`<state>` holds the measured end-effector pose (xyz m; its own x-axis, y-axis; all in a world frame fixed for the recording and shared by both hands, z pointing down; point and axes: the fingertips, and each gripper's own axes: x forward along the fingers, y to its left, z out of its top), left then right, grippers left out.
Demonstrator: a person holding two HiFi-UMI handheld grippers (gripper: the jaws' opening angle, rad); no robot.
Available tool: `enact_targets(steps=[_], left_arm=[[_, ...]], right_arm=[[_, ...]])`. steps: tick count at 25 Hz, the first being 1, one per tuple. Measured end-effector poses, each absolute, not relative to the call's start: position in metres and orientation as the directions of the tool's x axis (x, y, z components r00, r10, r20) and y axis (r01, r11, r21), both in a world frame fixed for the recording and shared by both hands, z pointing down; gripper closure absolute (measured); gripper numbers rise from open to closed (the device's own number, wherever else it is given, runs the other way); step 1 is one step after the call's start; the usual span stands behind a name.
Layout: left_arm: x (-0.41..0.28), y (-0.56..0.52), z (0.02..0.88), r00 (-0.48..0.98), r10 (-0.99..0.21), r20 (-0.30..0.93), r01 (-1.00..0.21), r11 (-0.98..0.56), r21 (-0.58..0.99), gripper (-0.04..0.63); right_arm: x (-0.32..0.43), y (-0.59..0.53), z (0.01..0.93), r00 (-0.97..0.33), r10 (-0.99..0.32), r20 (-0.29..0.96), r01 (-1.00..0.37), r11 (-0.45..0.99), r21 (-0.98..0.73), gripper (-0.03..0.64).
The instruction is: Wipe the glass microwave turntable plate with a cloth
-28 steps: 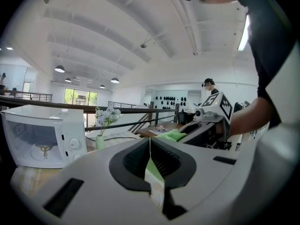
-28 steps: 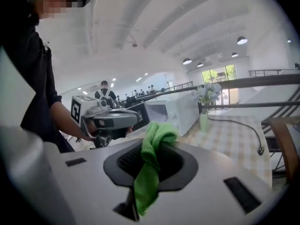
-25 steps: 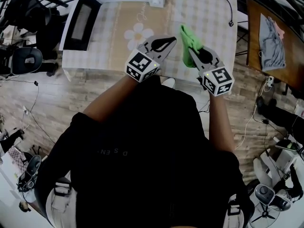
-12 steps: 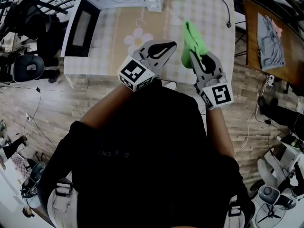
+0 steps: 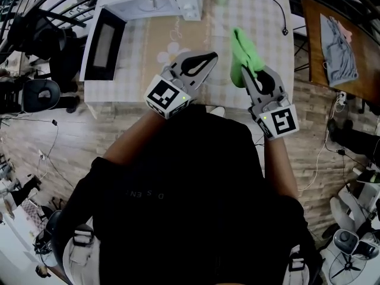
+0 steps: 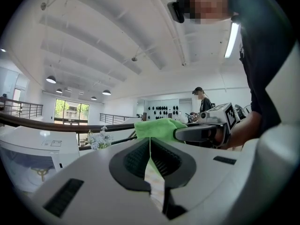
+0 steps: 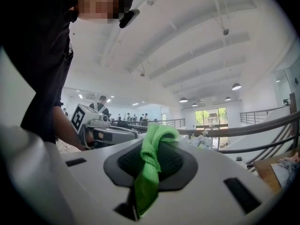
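Shifted slightly since before, right tongs point(image 5: 244, 71) pinch green cloth point(image 5: 245, 47); left tongs point(image 5: 211, 55) closed, empty.

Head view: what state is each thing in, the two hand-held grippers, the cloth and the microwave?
Left hand-held gripper: shut, nothing in it.
Right hand-held gripper: shut on the green cloth.
Green cloth: bunched up, pinched between that gripper's jaws.
Microwave door: swung open.

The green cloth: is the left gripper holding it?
No, the green cloth is pinched in the right gripper; the left gripper is shut on nothing.
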<state>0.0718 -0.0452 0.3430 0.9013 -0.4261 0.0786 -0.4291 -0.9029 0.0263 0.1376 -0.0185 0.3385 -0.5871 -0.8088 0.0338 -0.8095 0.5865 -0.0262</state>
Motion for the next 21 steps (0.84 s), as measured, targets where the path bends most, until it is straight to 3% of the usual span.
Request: enact_targets(steps=[21], left_arm=[[0.058,-0.025,0.347,0.903,-0.419,0.099,-0.420,-0.907,-0.010,0.574]], right_arm=[[0.128,-0.014,0.334,-0.600,-0.799,0.037,-0.800,0.599,-0.026,0.546]])
